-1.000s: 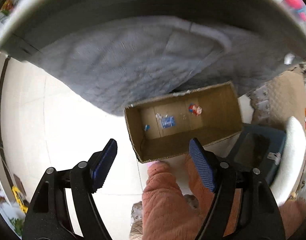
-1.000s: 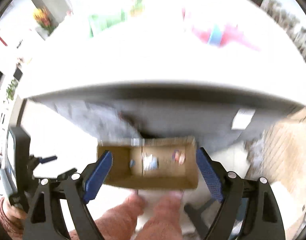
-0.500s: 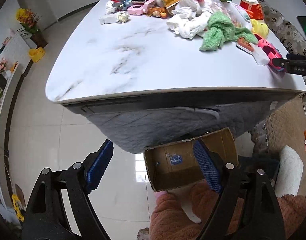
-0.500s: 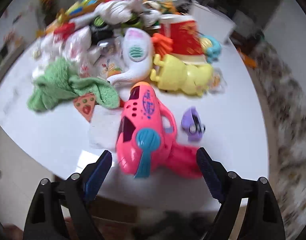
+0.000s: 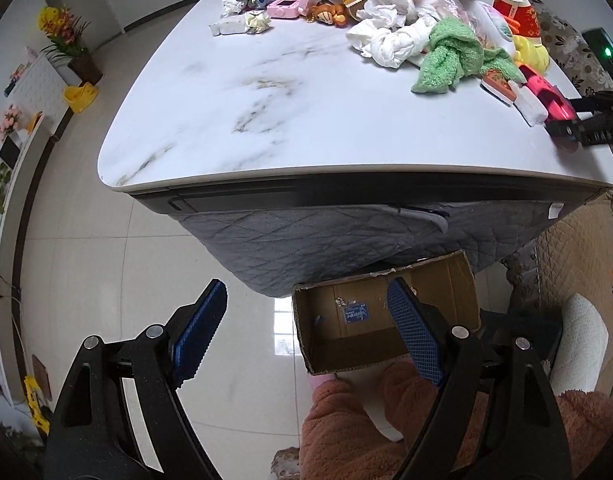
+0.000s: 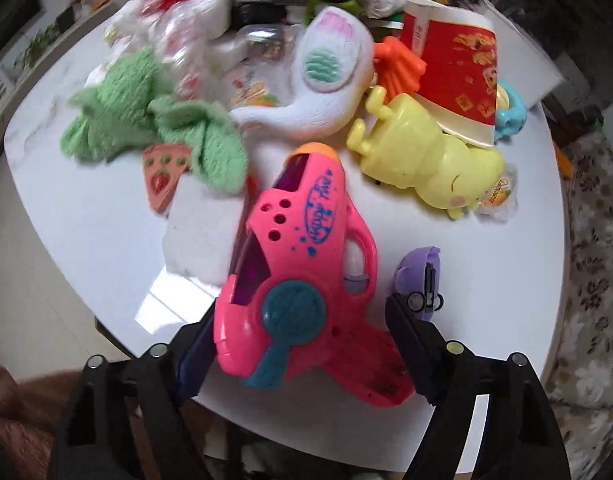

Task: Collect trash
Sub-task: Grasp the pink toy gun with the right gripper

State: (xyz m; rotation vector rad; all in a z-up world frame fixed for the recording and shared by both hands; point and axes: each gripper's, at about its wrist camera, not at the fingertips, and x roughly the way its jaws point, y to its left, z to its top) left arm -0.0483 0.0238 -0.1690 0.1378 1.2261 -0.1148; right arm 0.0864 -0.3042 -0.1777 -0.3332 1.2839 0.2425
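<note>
The left tool (image 5: 306, 332) is held low in front of the desk (image 5: 266, 92) with its blue pads wide apart and nothing between them. Beyond its right finger, a brown cardboard box (image 5: 386, 320) stands open on the tiled floor (image 5: 86, 260), just under the near edge of the desk and beside the grey quilted cover (image 5: 326, 240) that hangs there. Some small scraps lie on the bottom of the box, one of them blue.

On the desk, the left part of the white marble top is bare. Toward the far edge lies a heap of toys, wrappers and crumpled white tissues (image 5: 386, 36). More to the right, a green towel (image 5: 450, 60) lies near the right edge.

In the right wrist view, the green towel (image 6: 154, 128) is at the left, with a small pizza-slice toy (image 6: 162, 176) touching it. In the middle, a pink toy gun (image 6: 298, 264) lies near the near right corner of the desk. The right tool (image 6: 302, 340) is open wide around the grip end of the gun, one finger at each side of it; I cannot tell if the pads touch it. Behind it are a white toy (image 6: 318, 88), a red paper cup (image 6: 458, 76) and a yellow toy (image 6: 426, 160). A small purple toy (image 6: 422, 276) is just beside the right finger.
</note>
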